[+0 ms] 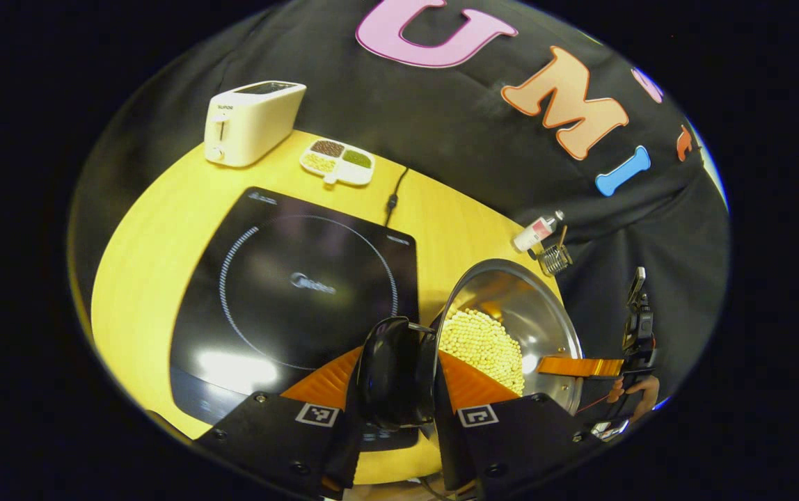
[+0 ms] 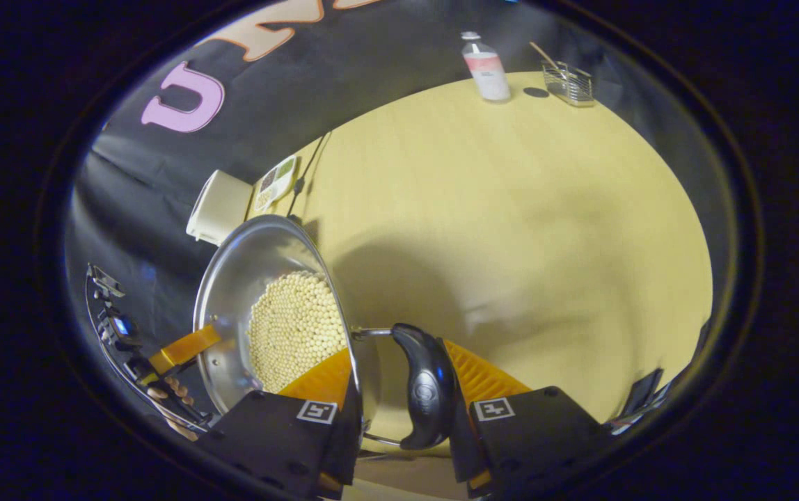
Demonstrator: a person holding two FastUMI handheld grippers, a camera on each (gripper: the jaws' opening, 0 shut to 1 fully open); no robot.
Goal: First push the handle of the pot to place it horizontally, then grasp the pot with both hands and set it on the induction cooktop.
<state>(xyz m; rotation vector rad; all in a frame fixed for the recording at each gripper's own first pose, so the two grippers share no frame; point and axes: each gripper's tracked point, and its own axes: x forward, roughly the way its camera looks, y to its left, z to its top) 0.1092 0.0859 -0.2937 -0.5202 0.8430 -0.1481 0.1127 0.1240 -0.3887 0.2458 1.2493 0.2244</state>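
L hand-held gripper: fingers either side of a black pot handle, pressing on it, so it's pinching that handle. R hand-held gripper: the other black handle sits between its fingers, right finger touching; contact on the left finger I can't tell, so grip unconfirmed.

Pot: steel, tilted in both views, holding pale round beans. In left gripper view it's just right of the induction cooktop, over the tabletop edge; whether it's resting or off the surface I can't tell.

Bkgd: white toaster and divided dish behind the cooktop, cord running back. Bottle and wire rack at the far tabletop edge.
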